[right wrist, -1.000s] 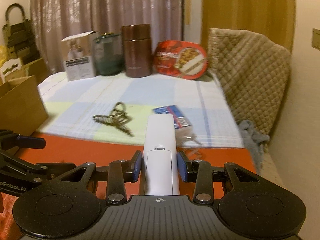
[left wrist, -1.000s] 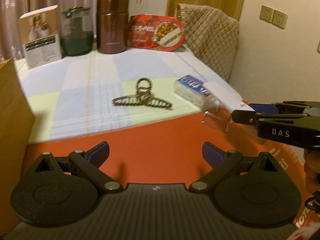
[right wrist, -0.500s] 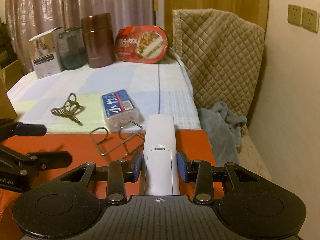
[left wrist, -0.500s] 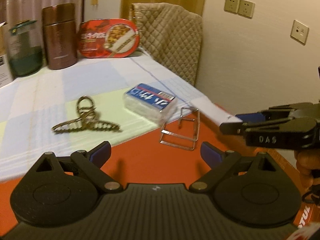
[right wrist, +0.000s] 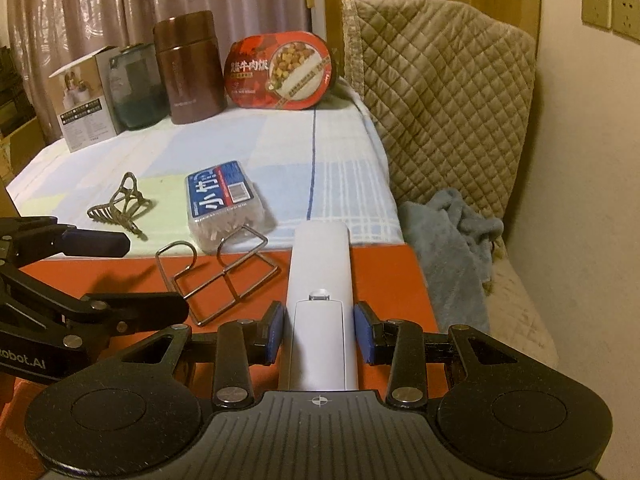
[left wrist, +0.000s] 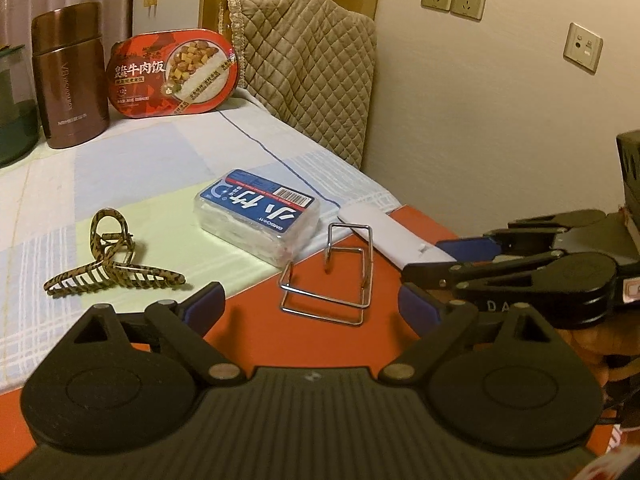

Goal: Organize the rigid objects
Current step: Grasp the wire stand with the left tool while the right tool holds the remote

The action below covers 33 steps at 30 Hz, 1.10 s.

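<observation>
Sorting has barely begun: we pinch the white remote (right wrist: 320,300) in our right gripper (right wrist: 320,334); our left gripper (left wrist: 312,304), closing on nothing, nears the wire stand (left wrist: 332,276), while the hair claw (left wrist: 110,264) and toothpick box (left wrist: 256,212) wait.

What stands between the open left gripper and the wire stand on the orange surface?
Nothing visible. The wire stand lies just ahead of the left gripper, whose jaws are closing with nothing between them; only bare orange surface lies between.

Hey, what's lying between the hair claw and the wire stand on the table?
The toothpick box lies between the hair claw and the wire stand, set a little farther back on the cloth. The right wrist view shows it best.
</observation>
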Motion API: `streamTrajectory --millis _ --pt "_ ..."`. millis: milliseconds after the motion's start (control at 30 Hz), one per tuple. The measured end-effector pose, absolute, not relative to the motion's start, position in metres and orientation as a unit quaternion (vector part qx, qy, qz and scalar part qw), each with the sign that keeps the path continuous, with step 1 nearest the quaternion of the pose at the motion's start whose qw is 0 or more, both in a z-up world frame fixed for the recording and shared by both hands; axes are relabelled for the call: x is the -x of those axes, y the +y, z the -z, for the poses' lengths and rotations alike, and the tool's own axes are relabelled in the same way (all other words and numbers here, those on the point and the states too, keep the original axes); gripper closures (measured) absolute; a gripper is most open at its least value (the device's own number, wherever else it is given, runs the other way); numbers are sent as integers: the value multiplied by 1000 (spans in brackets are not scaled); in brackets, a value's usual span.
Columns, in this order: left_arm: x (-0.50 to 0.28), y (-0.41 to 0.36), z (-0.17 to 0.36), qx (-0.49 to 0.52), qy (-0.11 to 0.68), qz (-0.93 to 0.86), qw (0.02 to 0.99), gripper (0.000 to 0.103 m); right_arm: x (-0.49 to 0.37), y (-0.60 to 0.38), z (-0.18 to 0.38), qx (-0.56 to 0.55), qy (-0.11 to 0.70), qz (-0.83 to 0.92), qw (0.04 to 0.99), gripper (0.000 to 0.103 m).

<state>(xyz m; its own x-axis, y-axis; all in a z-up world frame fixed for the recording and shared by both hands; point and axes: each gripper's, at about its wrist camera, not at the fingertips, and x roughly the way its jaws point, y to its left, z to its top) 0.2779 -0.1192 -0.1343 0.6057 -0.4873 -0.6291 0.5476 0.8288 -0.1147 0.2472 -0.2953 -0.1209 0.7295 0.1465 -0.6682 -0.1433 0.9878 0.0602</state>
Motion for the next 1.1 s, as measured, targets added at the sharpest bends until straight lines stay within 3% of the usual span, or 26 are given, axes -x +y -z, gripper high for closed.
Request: streamTrajectory --millis 400,500,1100 --pt "-290 -132 142 -56 333 316 887 36 -250 -295 124 2 348 -78 934 68" --pt "-291 -135 142 -58 332 320 885 53 -250 -295 125 3 347 -78 934 68" --pt "-212 -48 135 -25 360 178 916 54 -251 -265 124 12 357 -100 929 68"
